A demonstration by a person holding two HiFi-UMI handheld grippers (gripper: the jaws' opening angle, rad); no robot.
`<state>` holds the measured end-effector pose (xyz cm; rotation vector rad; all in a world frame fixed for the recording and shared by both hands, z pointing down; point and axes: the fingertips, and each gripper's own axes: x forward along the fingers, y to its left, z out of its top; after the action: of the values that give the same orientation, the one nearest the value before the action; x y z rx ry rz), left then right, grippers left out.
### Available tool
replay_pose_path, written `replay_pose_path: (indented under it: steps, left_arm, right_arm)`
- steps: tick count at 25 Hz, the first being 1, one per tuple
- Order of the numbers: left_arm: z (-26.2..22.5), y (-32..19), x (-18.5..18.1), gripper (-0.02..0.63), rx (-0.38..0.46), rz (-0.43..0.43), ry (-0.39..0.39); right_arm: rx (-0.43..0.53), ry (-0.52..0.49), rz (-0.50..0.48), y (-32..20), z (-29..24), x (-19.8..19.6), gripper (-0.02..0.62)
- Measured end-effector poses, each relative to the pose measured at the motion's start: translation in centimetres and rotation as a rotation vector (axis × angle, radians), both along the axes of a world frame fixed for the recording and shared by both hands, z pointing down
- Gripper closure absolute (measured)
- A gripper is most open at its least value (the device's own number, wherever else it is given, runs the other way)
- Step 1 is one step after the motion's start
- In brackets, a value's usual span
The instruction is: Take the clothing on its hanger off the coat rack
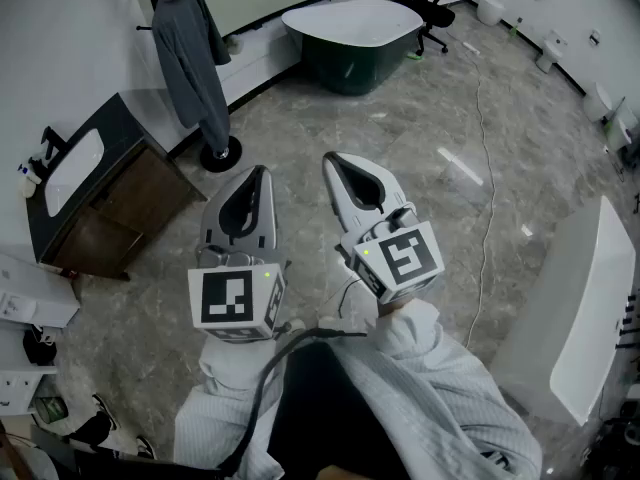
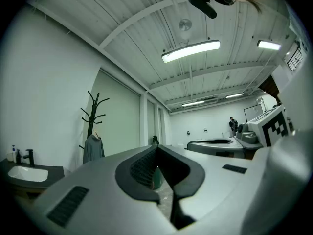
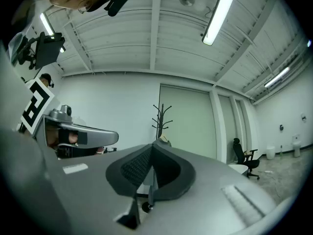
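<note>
Two grippers, one coat rack, one grey garment, one bathtub, one chair.

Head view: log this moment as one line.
left gripper: shut, empty | right gripper: shut, empty | grey garment: hanging on coat rack, untouched | both grippers short of rack

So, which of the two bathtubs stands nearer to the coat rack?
The dark green bathtub with the white inside. The coat rack stands just left of it; the all-white bathtub lies far off at the right edge.
</note>
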<state>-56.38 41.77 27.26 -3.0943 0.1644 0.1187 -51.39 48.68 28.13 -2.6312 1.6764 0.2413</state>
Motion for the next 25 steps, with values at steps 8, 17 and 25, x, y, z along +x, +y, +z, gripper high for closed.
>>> replay_pose_path:
  steps: [8,17,25]
  left_arm:
    - [-0.1,0.6,0.3,0.601,0.001,-0.011,0.008]
    - [0.3,1.6,2.0,0.601,-0.004,-0.045,0.016]
    - [2.5,-2.4,6.0,0.601,-0.026,-0.094,-0.027]
  right_arm:
    - [0.001,-0.001,-0.007,0.8,0.0,0.2,0.595]
    - [0.025,-0.009,-0.031,1.9,0.4,1.8,0.594]
    - [-0.039,-0.052,-0.051,-0.8,3.5,6.0,0.594]
